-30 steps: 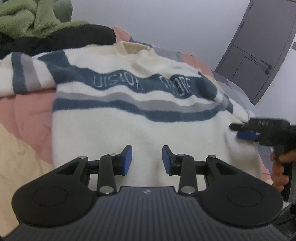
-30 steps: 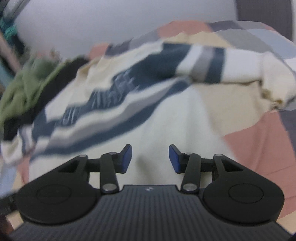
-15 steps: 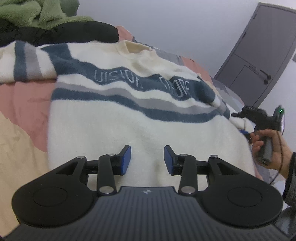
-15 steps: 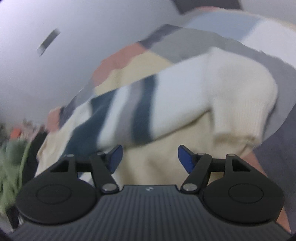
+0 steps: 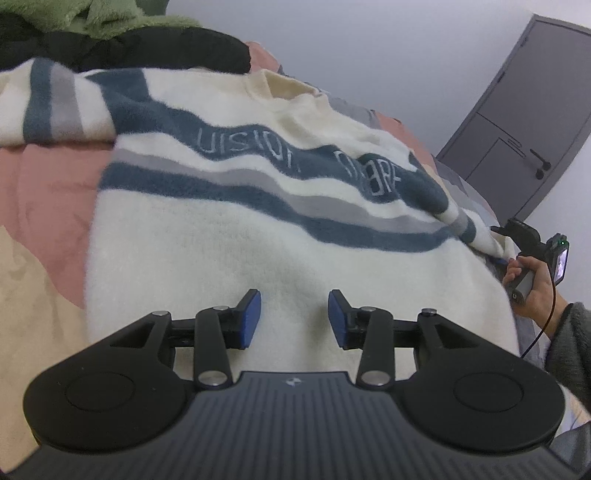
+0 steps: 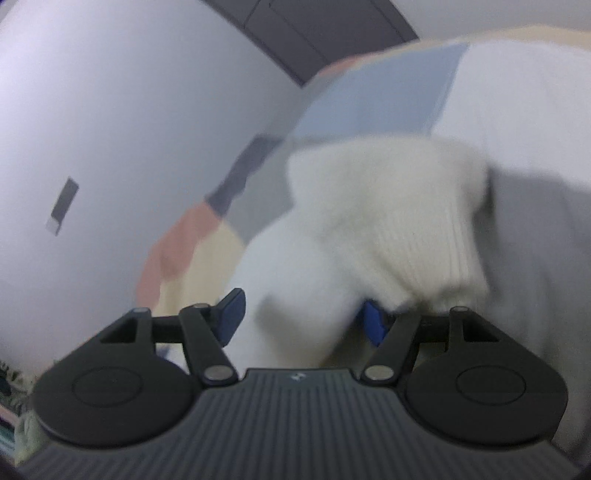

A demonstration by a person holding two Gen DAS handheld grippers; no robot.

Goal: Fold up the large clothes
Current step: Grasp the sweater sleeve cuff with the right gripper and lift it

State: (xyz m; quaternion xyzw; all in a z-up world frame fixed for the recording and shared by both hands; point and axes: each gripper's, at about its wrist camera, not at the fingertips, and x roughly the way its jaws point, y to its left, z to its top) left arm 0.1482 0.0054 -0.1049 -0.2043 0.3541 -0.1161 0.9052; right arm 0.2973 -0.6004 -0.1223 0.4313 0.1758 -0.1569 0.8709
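A cream sweater (image 5: 258, 240) with navy and grey stripes and stitched lettering lies flat, front up, on the bed. One sleeve (image 5: 48, 107) stretches out to the far left. My left gripper (image 5: 294, 317) hovers open just over the plain lower body, nothing between its pads. The other sleeve runs off the right side, where my right gripper (image 5: 498, 245) meets it, held by a hand (image 5: 528, 280). In the blurred right wrist view the ribbed cuff (image 6: 388, 240) lies between the wide-apart jaws of my right gripper (image 6: 303, 321). The cuff hides part of one pad.
A pink, cream, grey and blue patchwork bedcover (image 5: 44, 184) lies under the sweater. A green fleece (image 5: 110, 18) and a black garment (image 5: 147, 48) are piled at the far left. A grey door (image 5: 517, 129) stands behind the bed. A grey-sleeved forearm (image 5: 569, 339) is at the right edge.
My right gripper swung from over the sweater's body to the right sleeve's cuff, rolling as it went, and its jaws widened. My left gripper stayed in place, tilting slightly.
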